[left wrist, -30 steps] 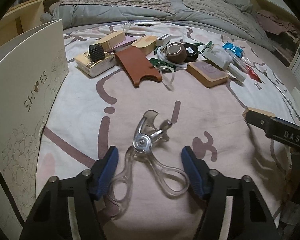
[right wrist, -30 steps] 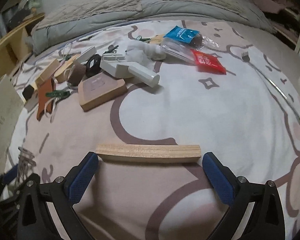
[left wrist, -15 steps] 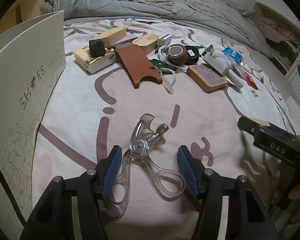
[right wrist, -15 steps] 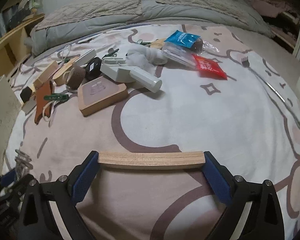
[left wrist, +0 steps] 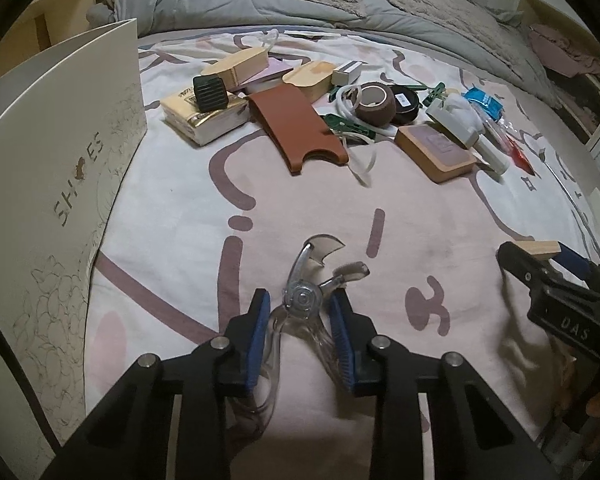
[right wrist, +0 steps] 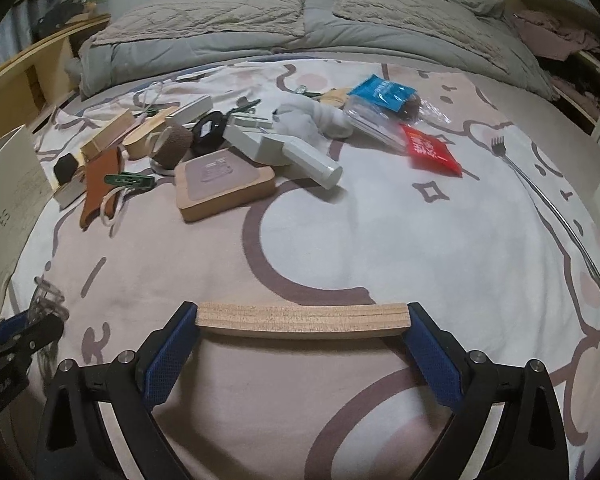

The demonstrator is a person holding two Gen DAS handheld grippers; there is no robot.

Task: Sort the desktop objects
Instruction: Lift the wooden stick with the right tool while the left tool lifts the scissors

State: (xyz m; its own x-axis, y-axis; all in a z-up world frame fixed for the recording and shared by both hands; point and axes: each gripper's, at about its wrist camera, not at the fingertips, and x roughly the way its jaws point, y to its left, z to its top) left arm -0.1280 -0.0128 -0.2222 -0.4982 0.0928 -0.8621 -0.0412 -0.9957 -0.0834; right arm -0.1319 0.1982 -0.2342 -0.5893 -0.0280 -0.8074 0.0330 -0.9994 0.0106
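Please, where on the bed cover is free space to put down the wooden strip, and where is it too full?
Free: the wide stretch of bed cover between the wooden strip and the red packet, bordered right by the long metal fork. Crowded: the far left, around the tan pad and brown leather case.

Dim, soft indoor light, faint shadows, heavy fisheye bending and dark vignetted corners.

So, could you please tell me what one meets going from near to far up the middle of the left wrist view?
Clear plastic tool between the left gripper fingers → brown leather sleeve → pale wooden case → grey duvet.
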